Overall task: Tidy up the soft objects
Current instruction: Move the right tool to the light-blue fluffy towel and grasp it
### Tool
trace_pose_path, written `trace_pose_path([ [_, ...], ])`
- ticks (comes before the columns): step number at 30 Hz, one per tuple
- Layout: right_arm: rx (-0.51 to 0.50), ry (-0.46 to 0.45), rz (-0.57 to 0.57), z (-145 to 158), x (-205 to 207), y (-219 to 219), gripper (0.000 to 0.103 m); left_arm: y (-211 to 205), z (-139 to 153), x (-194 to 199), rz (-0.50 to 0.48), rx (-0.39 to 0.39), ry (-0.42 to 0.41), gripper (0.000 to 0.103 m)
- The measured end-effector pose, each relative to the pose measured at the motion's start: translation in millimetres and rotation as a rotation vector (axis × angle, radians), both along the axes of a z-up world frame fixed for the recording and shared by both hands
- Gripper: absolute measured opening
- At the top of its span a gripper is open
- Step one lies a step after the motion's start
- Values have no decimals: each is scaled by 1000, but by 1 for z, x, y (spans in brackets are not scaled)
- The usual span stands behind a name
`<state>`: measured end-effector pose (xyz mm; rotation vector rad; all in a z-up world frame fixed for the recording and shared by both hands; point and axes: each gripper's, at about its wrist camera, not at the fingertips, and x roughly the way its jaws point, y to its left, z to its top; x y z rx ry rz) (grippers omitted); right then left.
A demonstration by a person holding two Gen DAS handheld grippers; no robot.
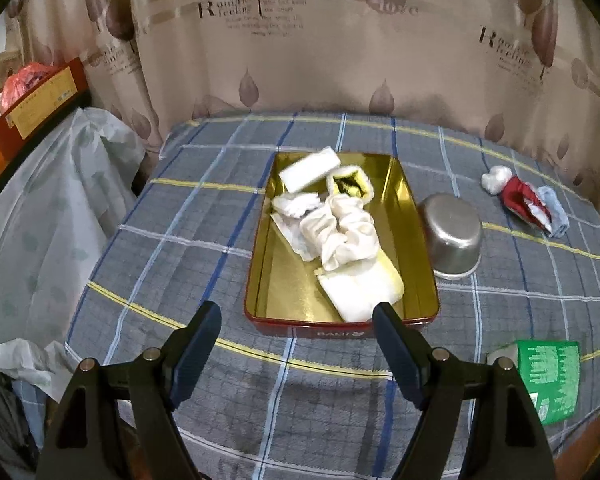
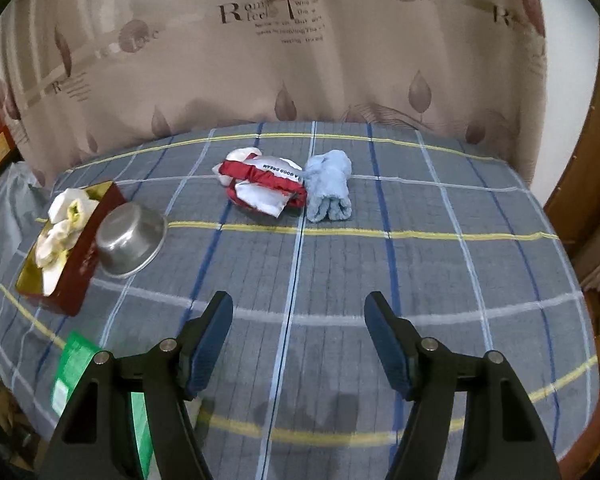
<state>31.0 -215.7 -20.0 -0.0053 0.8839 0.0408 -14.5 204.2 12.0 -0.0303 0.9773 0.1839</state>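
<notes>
The plaid-covered table (image 2: 420,264) carries everything, and on it my red tin (image 1: 260,264) with the gold lining already holds a heap of pale soft things: a cream scrunched cloth (image 1: 350,236), a white sponge-like block (image 1: 309,169) and folded white pieces. Two soft items are not in yet, the red-and-white pouch (image 2: 266,188) and the rolled blue cloth (image 2: 327,190), lying touching each other at the far middle of the table, well apart from the tin. An upturned steel bowl (image 2: 132,240) sits just beside the tin's right wall.

My left gripper (image 1: 298,318) hangs above the tin's near edge with its jaws spread, holding nothing; my right gripper (image 2: 299,308) is likewise spread and empty, facing the pair.

I judge the blue roll the easier take for my right: its long axis runs away from me, ends pointing near and far, so I would close across its width at mid-length. The pouch lies slantwise, higher-left to lower-right, and needs my wrist turned to match
</notes>
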Motion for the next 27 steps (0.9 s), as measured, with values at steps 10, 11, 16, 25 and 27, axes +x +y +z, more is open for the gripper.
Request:
trace_pose_path([
  [10, 32, 22, -50, -41, 97, -22, 65, -24, -2, 46, -60, -48, 32, 80],
  [11, 40, 26, -53, -45, 107, -25, 65, -29, -1, 53, -70, -49, 35, 80],
  [16, 53, 32, -52, -62, 151, -38, 65, -67, 2, 93, -124, -18, 30, 80],
  [25, 63, 70, 0, -89, 198, -46, 42, -166, -22, 163, -322, 17, 63, 80],
  [27, 69, 80, 22, -95, 202, -47, 31, -186, -28, 174, -353, 15, 74, 80],
])
